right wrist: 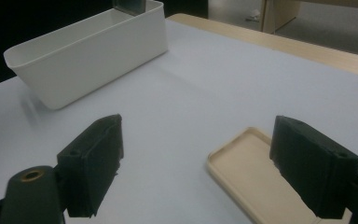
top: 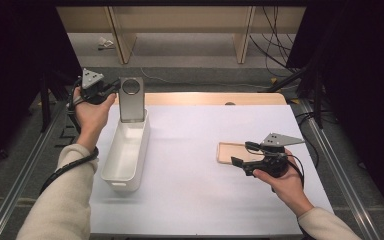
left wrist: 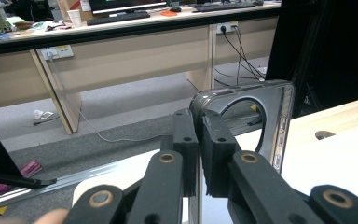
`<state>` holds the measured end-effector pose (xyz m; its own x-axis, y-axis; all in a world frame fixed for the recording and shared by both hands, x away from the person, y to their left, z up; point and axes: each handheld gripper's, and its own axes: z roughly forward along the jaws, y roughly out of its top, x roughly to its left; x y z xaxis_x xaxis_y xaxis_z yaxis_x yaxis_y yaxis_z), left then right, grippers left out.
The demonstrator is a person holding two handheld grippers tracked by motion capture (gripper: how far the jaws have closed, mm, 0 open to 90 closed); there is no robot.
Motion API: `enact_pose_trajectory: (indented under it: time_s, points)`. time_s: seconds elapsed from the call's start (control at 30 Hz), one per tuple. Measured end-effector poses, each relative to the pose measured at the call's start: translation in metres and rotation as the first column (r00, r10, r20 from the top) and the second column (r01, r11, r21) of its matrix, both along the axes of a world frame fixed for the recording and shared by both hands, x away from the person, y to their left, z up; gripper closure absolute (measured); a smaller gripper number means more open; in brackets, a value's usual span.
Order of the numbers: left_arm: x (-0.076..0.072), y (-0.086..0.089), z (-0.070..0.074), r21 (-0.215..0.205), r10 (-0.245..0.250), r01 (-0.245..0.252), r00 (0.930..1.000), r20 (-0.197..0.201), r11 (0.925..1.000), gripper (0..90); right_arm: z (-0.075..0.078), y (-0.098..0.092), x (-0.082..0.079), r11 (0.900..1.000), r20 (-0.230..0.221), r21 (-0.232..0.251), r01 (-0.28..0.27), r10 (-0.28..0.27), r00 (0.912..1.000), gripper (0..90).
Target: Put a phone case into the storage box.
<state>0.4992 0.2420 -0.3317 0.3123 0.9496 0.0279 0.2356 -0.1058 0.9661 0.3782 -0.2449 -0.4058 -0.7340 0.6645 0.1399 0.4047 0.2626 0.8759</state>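
While my desk (top: 200,200) lies under its white cover, the white bin (top: 126,155) sits at its left side. My left tongs (left wrist: 198,154) are clamped on the edge of a dark phone case (top: 131,100), holding it upright over the bin's far end, its lower edge dipping inside. My right tongs (right wrist: 196,172) stand open just above the desk, and the beige phone case (right wrist: 256,186) lies flat between them, nearer one jaw, untouched.
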Motion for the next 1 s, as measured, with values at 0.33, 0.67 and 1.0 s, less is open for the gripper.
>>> enact_pose_trajectory:
  time_s: [0.33, 0.67, 1.0]
  points:
    - [0.004, 0.000, -0.005, 0.002, 0.008, -0.008, 0.9999, -0.010, 1.0000, 84.8, 0.000, 0.000, 0.000, 1.000, -0.001, 0.001, 0.003, -0.003, 1.0000, 18.1]
    - [0.008, 0.000, -0.009, 0.010, 0.009, -0.009, 0.9997, -0.022, 0.9999, 84.8, -0.001, -0.001, 0.001, 1.000, -0.002, 0.002, 0.004, -0.004, 1.0000, 18.1]
    - [0.011, -0.002, -0.012, 0.012, 0.010, -0.010, 0.9996, -0.025, 0.9999, 84.8, -0.001, -0.001, 0.001, 1.000, -0.003, 0.008, 0.002, -0.002, 1.0000, 17.9]
